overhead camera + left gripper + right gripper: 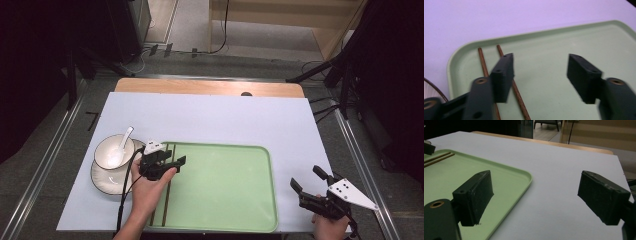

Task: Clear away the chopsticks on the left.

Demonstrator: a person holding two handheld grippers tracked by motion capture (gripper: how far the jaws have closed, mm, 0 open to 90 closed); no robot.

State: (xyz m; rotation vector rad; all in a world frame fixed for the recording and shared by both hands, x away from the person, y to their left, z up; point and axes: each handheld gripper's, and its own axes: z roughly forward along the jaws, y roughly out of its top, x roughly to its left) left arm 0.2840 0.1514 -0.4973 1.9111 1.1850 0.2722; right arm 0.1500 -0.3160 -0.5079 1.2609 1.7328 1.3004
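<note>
The left gripper (540,75) has its matte black jaws apart with nothing between them. Just under its left jaw, two thin brown wooden chopsticks (499,53) lie side by side in the smooth pale green plastic tray (260,200). The right gripper (535,195) is wide open over the white tabletop (564,170). Beside the left gripper, the high view shows a white ceramic bowl (102,150) holding a white spoon (121,142).

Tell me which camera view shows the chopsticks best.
The left gripper view: the chopsticks lie close up on the green tray, side by side, partly behind the left gripper. The high view shows them small, crossed by the hand. The right gripper view catches just their ends.
</note>
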